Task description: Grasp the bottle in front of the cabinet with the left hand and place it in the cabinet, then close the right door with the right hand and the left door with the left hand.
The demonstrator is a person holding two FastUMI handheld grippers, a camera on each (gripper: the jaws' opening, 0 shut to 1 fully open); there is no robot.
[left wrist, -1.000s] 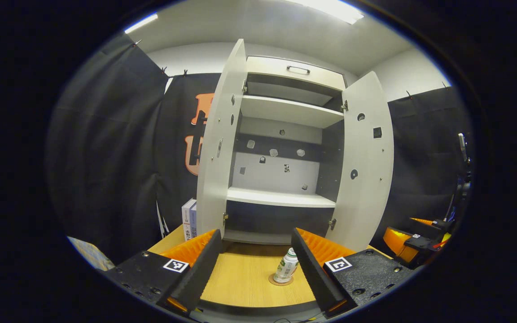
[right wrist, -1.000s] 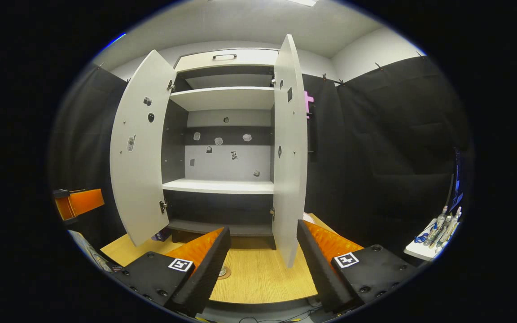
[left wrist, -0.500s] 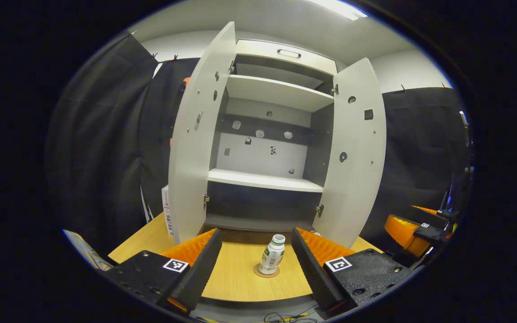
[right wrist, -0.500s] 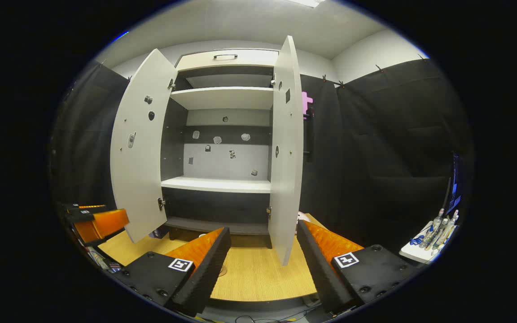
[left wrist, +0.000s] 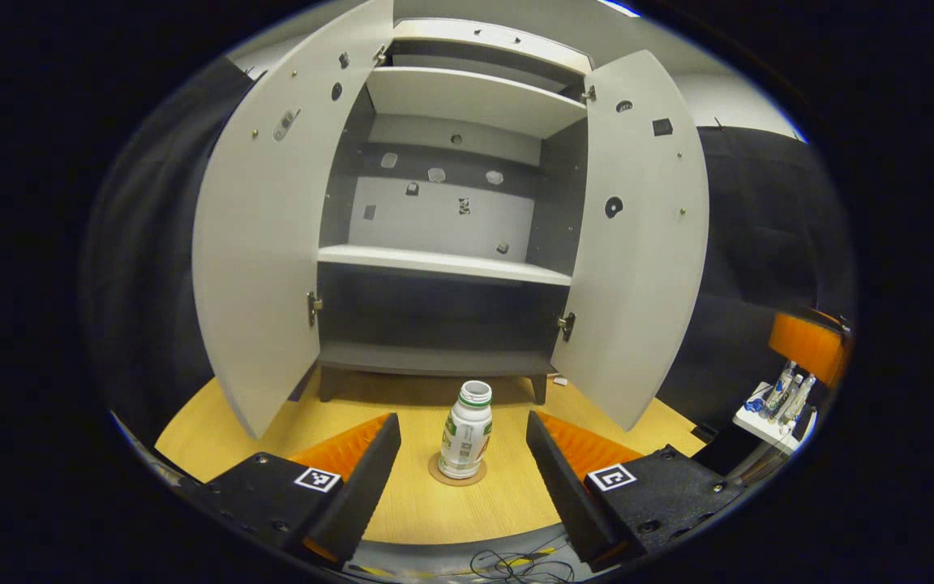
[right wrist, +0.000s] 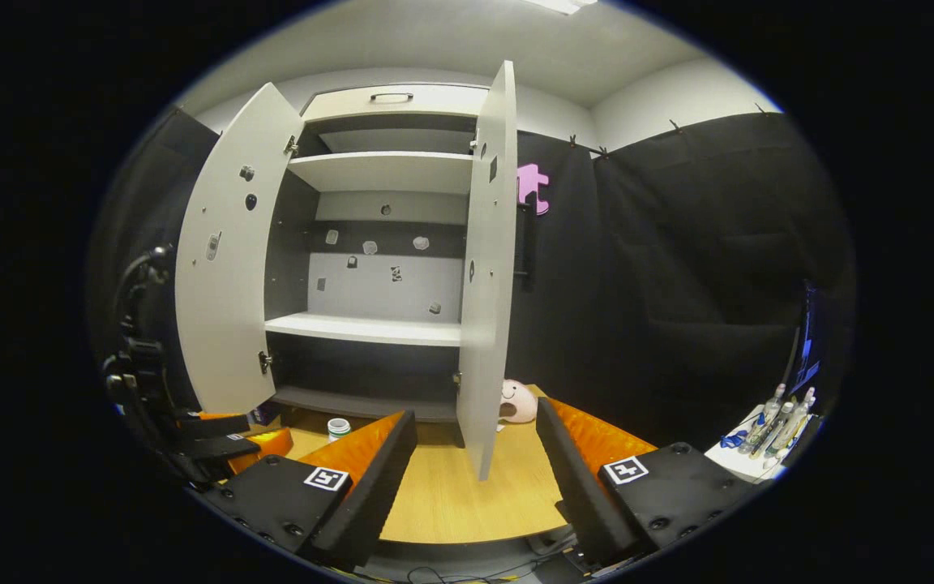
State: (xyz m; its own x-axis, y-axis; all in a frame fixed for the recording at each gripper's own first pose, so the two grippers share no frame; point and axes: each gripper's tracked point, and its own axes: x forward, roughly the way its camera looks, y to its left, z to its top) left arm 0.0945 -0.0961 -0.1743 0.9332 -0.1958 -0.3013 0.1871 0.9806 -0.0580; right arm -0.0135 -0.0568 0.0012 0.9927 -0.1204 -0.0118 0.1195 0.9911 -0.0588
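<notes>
Your left tongs (left wrist: 459, 478) are spread wide, nothing held, w/ the bottle (left wrist: 465, 430) standing upright on its round coaster (left wrist: 456, 473) just ahead, roughly centred betw. the two fingers but not yet between them. Bottle sits on the wooden surface (left wrist: 370, 397), in front of the cabinet, apart from its base.

Risks, near to far:
- Bottle is tall and narrow, so prob. tippy. If you drive fwd off-centre, one finger clips it first and it topples or rolls toward the cabinet base.
- Grab too high, near the cap, and it may pivot in the grip; too low and a finger could snag the coaster and drag it along.
- Your right tongs (right wrist: 475, 487) are also wide and empty, parked close to the lower edge of the right door (right wrist: 485, 268). Drift fwd and you nudge that door early, narrowing the opening before the bottle goes in.
- Left door (left wrist: 264, 243) and right door both stand open, so the bottom shelf (left wrist: 434, 357) is reachable, but it looks low; a bottle carried in high could knock the middle shelf (left wrist: 443, 264).

Vs 0.5 s ago: left tongs view has moved closer and tipped down, so the cabinet looms larger, the bottle sits further up betw. the fingers and more centred. Right tongs view has swung a bit; a pink plush toy (right wrist: 516, 401) now shows past the right door, the bottle cap shows at left, and the left tongs sit lower at the left edge.
</notes>
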